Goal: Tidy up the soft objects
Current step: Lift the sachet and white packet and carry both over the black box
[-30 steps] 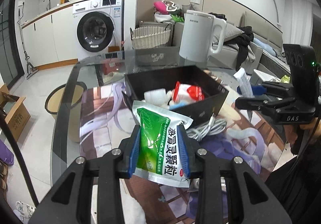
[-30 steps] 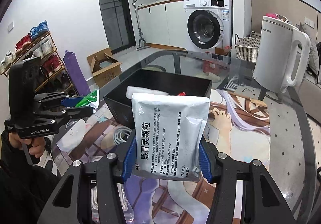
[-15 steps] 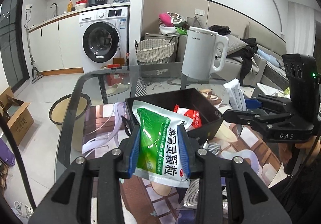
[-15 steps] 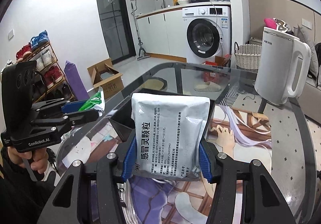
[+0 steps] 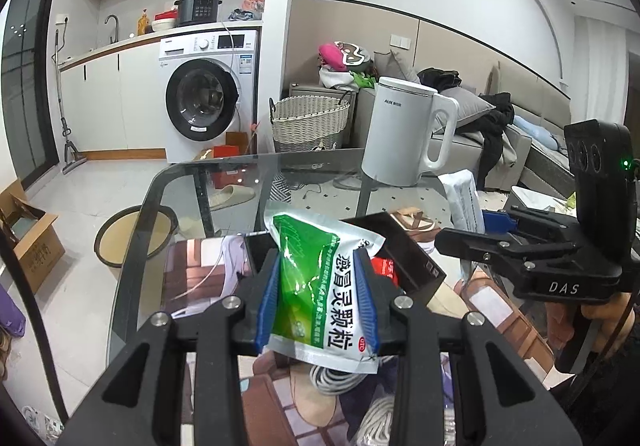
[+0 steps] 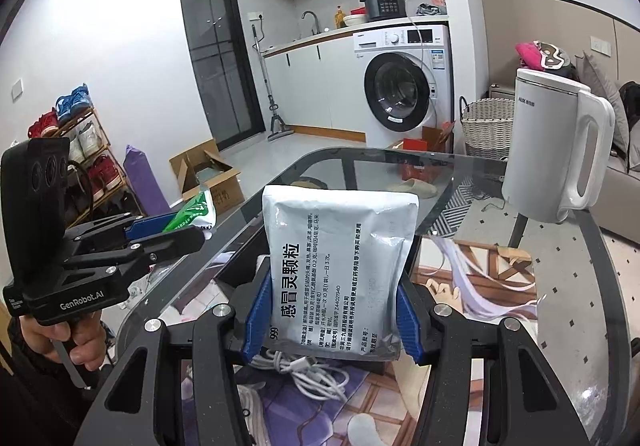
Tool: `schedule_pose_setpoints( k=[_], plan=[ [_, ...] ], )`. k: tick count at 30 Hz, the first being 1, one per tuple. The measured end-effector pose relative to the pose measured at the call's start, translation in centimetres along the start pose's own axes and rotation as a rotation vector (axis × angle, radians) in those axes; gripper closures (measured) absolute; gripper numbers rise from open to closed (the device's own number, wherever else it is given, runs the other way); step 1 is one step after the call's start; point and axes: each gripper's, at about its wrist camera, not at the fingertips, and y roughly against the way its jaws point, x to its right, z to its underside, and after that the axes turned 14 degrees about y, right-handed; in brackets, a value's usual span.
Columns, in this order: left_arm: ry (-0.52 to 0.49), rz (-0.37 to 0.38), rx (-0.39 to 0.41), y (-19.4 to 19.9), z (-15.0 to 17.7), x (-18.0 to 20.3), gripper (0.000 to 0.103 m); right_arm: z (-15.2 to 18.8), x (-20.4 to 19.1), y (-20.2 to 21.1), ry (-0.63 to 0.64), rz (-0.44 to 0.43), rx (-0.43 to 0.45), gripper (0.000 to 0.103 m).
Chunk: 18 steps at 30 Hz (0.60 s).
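Glass tabletop (image 6: 520, 182) under me, kitchen behind with one washing machine (image 5: 208, 98) and one wicker basket (image 5: 310, 122). I count two sachets in play, one per gripper. My left gripper (image 5: 318, 300) has its blue pads pressed on the green sachet (image 5: 316, 282), jaws drawn in narrow; white characters run down its front. My right gripper (image 6: 330, 316) clamps the silver sachet (image 6: 340, 266) by its lower edges, jaws a little wider; I read "999" and "Z44021940" among the black print. Both sachets hang in the air above the table, upright. One white kettle (image 6: 556, 150) stands at the far edge, marked "AUX". One black box (image 5: 404, 246) sits on the table below the green sachet, something red showing inside. One coiled white cable (image 6: 296, 370) lies beneath the silver one. Gripper bodies read "DAS" and "GenRobot.AI". Against a second ago, both grippers have come up: the box has dropped low in my views and more of the room shows.
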Motion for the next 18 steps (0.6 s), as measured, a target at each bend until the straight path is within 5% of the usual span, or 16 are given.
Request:
schedule_pose_setpoints(
  k=[18],
  plan=[
    [-0.015,0.012,-0.01,-3.8,-2.1,-0.3,0.069,-1.3,1.0,-3.6,-0.01,-0.012,-0.045,0.049]
  ],
)
